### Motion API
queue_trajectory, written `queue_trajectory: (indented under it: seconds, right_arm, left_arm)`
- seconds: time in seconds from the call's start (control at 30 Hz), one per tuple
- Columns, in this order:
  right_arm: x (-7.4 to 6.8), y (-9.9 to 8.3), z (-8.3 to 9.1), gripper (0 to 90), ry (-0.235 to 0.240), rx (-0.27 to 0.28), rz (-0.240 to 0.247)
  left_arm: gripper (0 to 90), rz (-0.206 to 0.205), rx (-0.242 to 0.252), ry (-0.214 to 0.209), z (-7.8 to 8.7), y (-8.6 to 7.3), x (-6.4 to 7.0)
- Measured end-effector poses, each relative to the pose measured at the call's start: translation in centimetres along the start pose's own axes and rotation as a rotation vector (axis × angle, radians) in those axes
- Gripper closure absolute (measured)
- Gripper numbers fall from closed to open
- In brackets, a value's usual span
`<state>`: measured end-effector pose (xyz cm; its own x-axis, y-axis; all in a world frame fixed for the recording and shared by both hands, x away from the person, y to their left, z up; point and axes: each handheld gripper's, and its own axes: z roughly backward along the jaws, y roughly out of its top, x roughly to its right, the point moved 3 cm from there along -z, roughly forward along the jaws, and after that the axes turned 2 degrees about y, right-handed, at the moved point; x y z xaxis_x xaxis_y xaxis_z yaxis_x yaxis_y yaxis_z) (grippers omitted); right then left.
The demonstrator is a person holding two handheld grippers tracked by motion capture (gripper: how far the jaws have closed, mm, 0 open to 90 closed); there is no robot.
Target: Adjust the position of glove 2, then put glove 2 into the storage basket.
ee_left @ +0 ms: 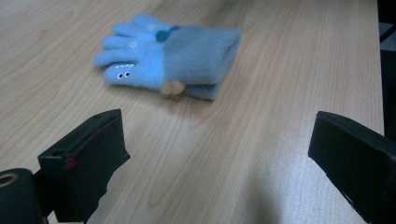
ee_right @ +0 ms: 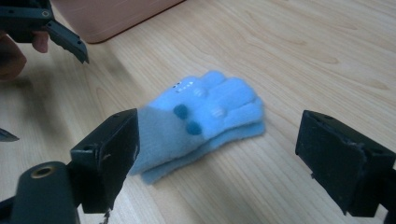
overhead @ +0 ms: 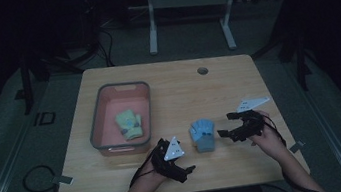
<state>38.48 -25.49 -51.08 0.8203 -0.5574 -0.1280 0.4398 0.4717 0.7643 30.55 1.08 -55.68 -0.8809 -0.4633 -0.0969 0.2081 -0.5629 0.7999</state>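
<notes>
The wooden bench (overhead: 167, 84) takes up the middle of the high view. On its left half sits a grey-rimmed pink bin (overhead: 146, 110) with a pale green glove pair (overhead: 129, 124) already inside, probably the matching set, though the dim light makes that hard to confirm. Right of the bin, low centre of the frame, the blue glove pair (overhead: 202, 135) lies flat and stacked on bare wood, likely set there to be picked up next. The right gripper (overhead: 229, 127) hovers just right of it with fingers spread wide; in its own view the gloves lie ahead, between the fingers but untouched. The left gripper (overhead: 185, 171), lower left of the gloves, also stands wide open and empty.
</notes>
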Motion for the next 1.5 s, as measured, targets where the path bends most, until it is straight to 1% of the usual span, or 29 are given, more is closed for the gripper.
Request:
queue_trajectory:
  seconds: [0.07, 0.17, 0.27, 0.3, 0.33, 0.37, 0.4, 0.43, 0.47, 0.5, 0.57, 0.6, 0.63, 0.7, 0.73, 0.77, 0.83, 0.87, 0.9, 0.93, 0.97, 1.03, 1.07, 1.1, 1.17, 1.2, 1.27, 1.37, 1.5]
  right_arm:
    - [-0.1, -0.1, -0.1, 13.3, 0.008, 0.002, -0.003]
    - [-0.1, -0.1, -0.4, 13.2, 0.022, 0.000, -0.012]
    - [-0.3, -0.3, -0.7, 13.2, 0.030, -0.009, -0.022]
    - [-0.3, -0.3, -0.8, 13.2, 0.028, -0.012, -0.027]
    - [-0.4, -0.4, -0.8, 13.3, 0.026, -0.016, -0.034]
    - [-0.4, -0.4, -0.8, 13.2, 0.036, -0.017, -0.036]
    - [-0.5, -0.5, -0.8, 12.8, 0.075, -0.014, -0.043]
    - [-0.5, -0.5, -0.7, 12.5, 0.092, -0.005, -0.044]
    - [-0.6, -0.5, -0.7, 13.4, 0.093, -0.003, -0.043]
    - [-0.6, -0.5, -0.7, 12.7, 0.092, -0.007, -0.040]
    - [-0.7, -0.4, -0.6, 13.5, 0.083, -0.003, -0.030]
    - [-0.7, -0.3, -0.5, 13.4, 0.081, 0.000, -0.026]
    - [-0.7, -0.3, -0.5, 14.3, 0.074, 0.004, -0.020]
    - [-0.5, -0.1, -0.2, 20.1, 0.063, 0.019, -0.013]
    - [-0.3, -0.1, -0.1, 22.2, 0.053, 0.019, -0.008]
    - [-0.1, -0.1, -0.2, 26.4, 0.029, 0.012, 0.003]
    - [0.3, -0.2, -0.4, 31.2, 0.017, 0.009, -0.003]
    - [0.6, -0.2, -0.6, 36.1, 0.010, 0.004, -0.014]
    - [0.7, -0.3, -0.7, 37.8, 0.009, 0.002, -0.018]
    - [0.8, -0.3, -0.8, 38.8, 0.007, 0.008, -0.026]
    - [0.9, -0.3, -0.9, 42.3, 0.008, 0.012, -0.032]
    - [1.0, -0.3, -1.1, 44.2, 0.007, 0.015, -0.038]
    - [1.0, -0.3, -1.1, 46.5, 0.008, 0.014, -0.041]
    - [1.1, -0.3, -1.2, 47.8, 0.011, 0.012, -0.045]
    - [1.4, -0.2, -1.6, 48.0, 0.003, 0.012, -0.056]
    - [1.5, -0.1, -1.8, 48.4, 0.005, 0.011, -0.059]
    - [1.7, 0.1, -2.0, 49.1, -0.005, 0.009, -0.063]
    - [2.1, 0.2, -2.4, 50.8, -0.007, 0.013, -0.088]
    - [2.5, 0.1, -2.9, 52.2, -0.013, -0.005, -0.108]
  left_arm:
    - [4.0, -0.006, -0.012, 0.002, -0.1, -0.1, 0.0]
    - [4.0, 0.011, -0.011, -0.011, -0.1, -0.1, -0.1]
    - [4.0, 0.007, -0.008, -0.019, -0.1, 0.1, 0.1]
    - [3.8, -0.001, -0.004, -0.003, -0.1, 0.2, 0.1]
    - [3.5, -0.003, 0.000, 0.002, 0.0, 0.3, 0.1]
    - [3.5, -0.003, 0.008, -0.011, 0.1, 0.4, 0.1]
    - [3.6, -0.007, 0.006, -0.011, 0.1, 0.5, 0.0]
    - [3.8, -0.009, 0.005, -0.008, 0.1, 0.6, 0.0]
    - [4.6, -0.018, 0.007, -0.018, 0.1, 0.7, 0.1]
    - [4.8, -0.022, 0.007, -0.012, 0.0, 0.8, 0.1]
    - [5.2, -0.029, 0.007, -0.030, -0.2, 1.0, 0.2]
    - [5.2, -0.033, 0.006, -0.028, -0.3, 1.1, 0.2]
    - [5.2, -0.038, 0.003, -0.043, -0.5, 1.2, 0.3]
    - [5.5, -0.049, -0.003, -0.050, -0.9, 1.5, 0.4]
    - [5.9, -0.062, -0.003, -0.065, -1.2, 1.8, 0.5]
    - [6.0, -0.072, -0.001, -0.063, -1.3, 2.0, 0.5]
    - [8.1, -0.090, -0.005, -0.067, -1.9, 2.6, 0.5]
    - [9.7, -0.090, -0.006, -0.063, -2.2, 2.8, 0.5]
    - [11.5, -0.092, -0.008, -0.064, -2.6, 3.0, 0.5]
    - [12.9, -0.102, -0.009, -0.079, -2.9, 3.3, 0.4]
    - [14.3, -0.111, -0.013, -0.073, -3.3, 3.4, 0.4]
    - [15.7, -0.142, -0.021, -0.082, -3.8, 3.7, 0.3]
    - [17.7, -0.159, -0.025, -0.074, -4.1, 3.8, 0.3]
    - [20.2, -0.178, -0.033, -0.089, -4.5, 3.9, 0.2]
    - [24.8, -0.221, -0.053, -0.086, -5.2, 4.1, 0.2]
    - [28.1, -0.241, -0.063, -0.094, -5.5, 4.1, 0.2]
    - [32.9, -0.264, -0.079, -0.103, -6.1, 4.2, 0.1]
    - [39.0, -0.308, -0.105, -0.103, -6.8, 4.4, -0.1]
    - [44.9, -0.333, -0.137, -0.114, -7.4, 4.6, -0.5]
